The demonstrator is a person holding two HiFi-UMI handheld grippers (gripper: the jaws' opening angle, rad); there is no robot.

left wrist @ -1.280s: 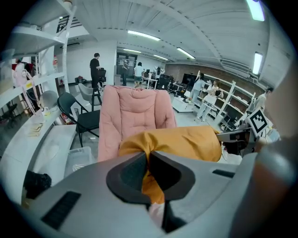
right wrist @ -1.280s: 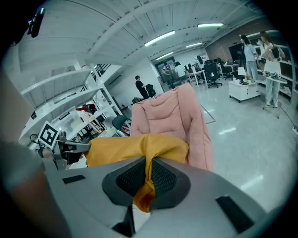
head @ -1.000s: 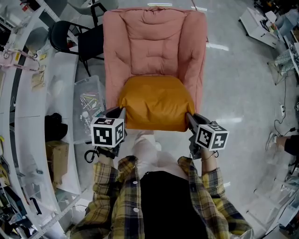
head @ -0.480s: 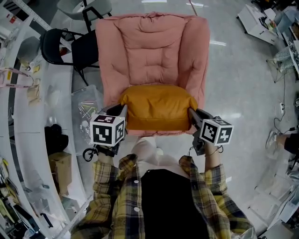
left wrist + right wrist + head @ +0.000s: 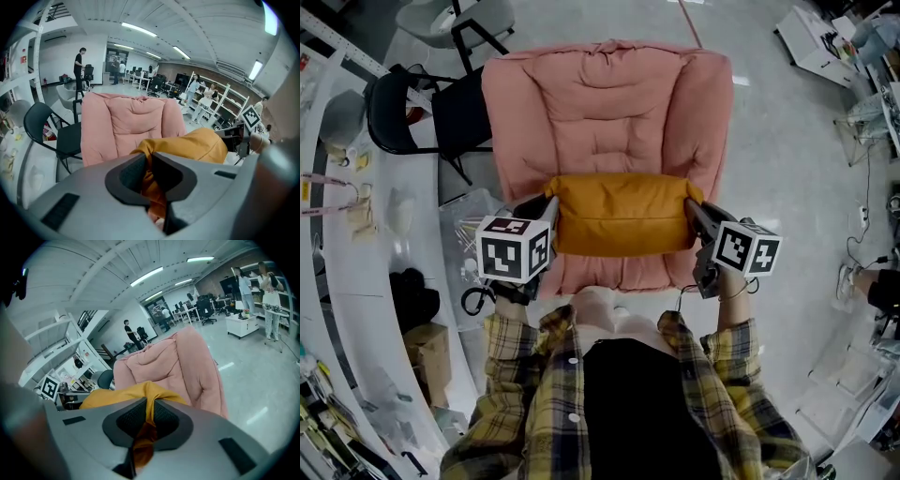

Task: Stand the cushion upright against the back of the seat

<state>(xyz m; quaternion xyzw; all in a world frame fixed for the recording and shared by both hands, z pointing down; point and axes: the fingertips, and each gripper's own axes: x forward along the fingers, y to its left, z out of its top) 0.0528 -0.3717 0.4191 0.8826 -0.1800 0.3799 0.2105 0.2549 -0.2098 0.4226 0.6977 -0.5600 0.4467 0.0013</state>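
Mustard-orange fabric fills the middle of the head view: the cushion (image 5: 622,214) hangs crosswise over the seat of a pink padded armchair (image 5: 609,103), with a gripper at each end. The left gripper (image 5: 546,208) is clenched on the cushion's left edge. In the left gripper view its dark pads (image 5: 129,173) pinch a fold of the orange cloth (image 5: 197,145) between them, with the armchair's backrest (image 5: 126,122) beyond. The right gripper (image 5: 694,208) grips the right edge the same way, and in the right gripper view a ridge of orange fabric (image 5: 122,397) is squeezed between its jaws (image 5: 146,416), in front of the pink backrest (image 5: 173,362). The cushion sits just on the near side of the backrest, but no view shows whether it touches the backrest or the seat. A black chair (image 5: 403,108) stands at the far left beside the armchair. A clear plastic bin (image 5: 473,220) lies on the floor to the left, nearer than that chair.
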